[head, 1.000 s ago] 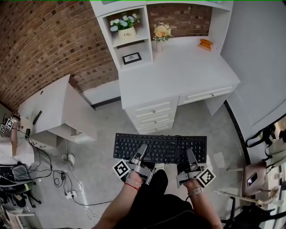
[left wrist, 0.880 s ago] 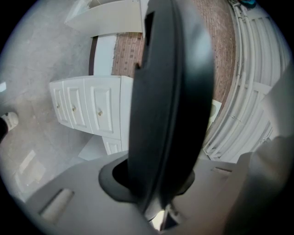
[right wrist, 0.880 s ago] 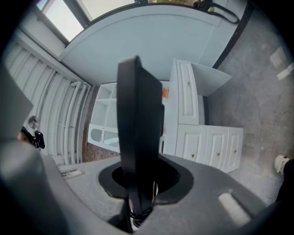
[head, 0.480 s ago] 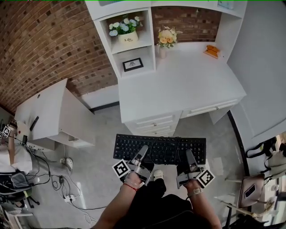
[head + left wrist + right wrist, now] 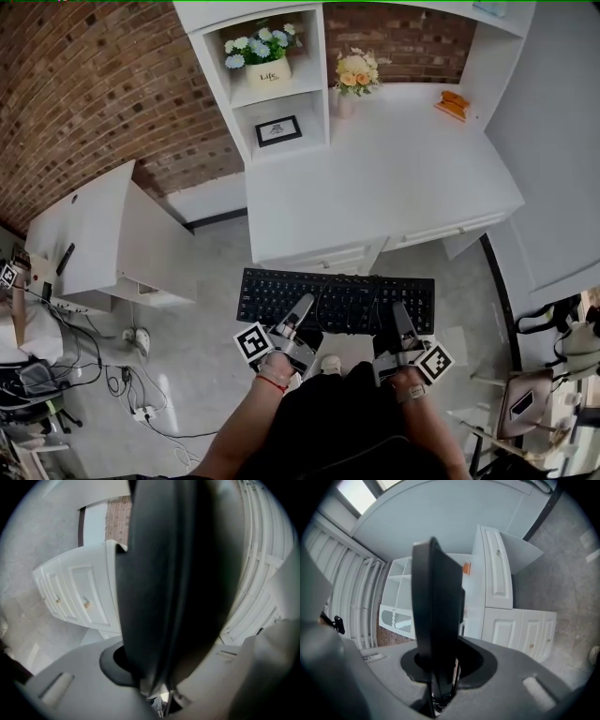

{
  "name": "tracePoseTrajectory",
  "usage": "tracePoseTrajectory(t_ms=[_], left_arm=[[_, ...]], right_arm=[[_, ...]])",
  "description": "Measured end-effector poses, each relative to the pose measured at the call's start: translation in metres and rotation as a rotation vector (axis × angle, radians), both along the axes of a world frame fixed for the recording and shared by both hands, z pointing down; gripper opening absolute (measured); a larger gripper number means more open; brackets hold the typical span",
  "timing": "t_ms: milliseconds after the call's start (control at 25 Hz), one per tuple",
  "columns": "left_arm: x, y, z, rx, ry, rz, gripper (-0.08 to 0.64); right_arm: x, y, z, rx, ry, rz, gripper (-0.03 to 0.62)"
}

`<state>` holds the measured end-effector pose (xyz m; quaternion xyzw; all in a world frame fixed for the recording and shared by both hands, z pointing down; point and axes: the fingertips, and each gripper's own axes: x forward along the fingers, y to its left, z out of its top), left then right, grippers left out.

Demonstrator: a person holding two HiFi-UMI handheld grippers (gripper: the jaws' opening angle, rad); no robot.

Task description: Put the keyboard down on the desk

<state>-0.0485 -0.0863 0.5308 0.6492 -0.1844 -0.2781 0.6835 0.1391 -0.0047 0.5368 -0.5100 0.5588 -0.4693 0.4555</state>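
Note:
A black keyboard [image 5: 337,302] hangs level in the air just in front of the white desk [image 5: 375,178], its far edge near the desk's front edge. My left gripper [image 5: 302,309] holds its near edge left of the middle, and my right gripper [image 5: 401,317] holds its near edge at the right. In the left gripper view the keyboard [image 5: 173,573] fills the gap between the jaws as a dark slab. These jaws are opening slightly with the keyboard still between them. The right gripper view shows the keyboard [image 5: 436,606] edge-on, clamped between the jaws.
On the desk's back shelves are a flower pot [image 5: 260,52], a framed picture [image 5: 278,130], a vase of flowers [image 5: 353,70] and an orange item [image 5: 455,101]. Drawers [image 5: 323,255] sit under the desk front. A low white cabinet [image 5: 94,234] and floor cables [image 5: 141,394] lie left.
The keyboard and both grippers have moved forward, closer to the desk's front edge. The desk now appears larger and nearer in the head view.

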Motion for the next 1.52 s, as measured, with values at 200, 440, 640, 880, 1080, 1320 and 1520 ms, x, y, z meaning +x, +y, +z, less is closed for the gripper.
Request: tracePoseTrajectory(t_ms=[200, 440, 640, 880, 1080, 1320, 1520], left_arm=[[0.0, -0.009, 0.004, -0.007, 0.003, -0.007, 0.094], [0.008, -0.028, 0.014, -0.031, -0.018, -0.036, 0.09], [0.015, -0.052, 0.025, -0.083, -0.036, -0.084, 0.066], [0.033, -0.088, 0.032, -0.111, -0.048, -0.113, 0.066], [0.053, -0.116, 0.04, -0.121, -0.06, -0.117, 0.066], [0.073, -0.149, 0.049, -0.146, -0.078, -0.132, 0.066], [0.09, -0.172, 0.055, -0.163, -0.093, -0.135, 0.066]], right_arm=[[0.001, -0.012, 0.006, -0.016, -0.006, -0.015, 0.072], [0.013, -0.036, 0.018, -0.03, 0.001, -0.043, 0.072], [0.021, -0.07, 0.024, -0.045, -0.009, -0.081, 0.072], [0.04, -0.112, 0.03, -0.079, -0.026, -0.112, 0.071], [0.062, -0.141, 0.039, -0.094, -0.028, -0.122, 0.071], [0.083, -0.177, 0.048, -0.12, -0.041, -0.136, 0.071], [0.098, -0.2, 0.056, -0.146, -0.065, -0.142, 0.071]])
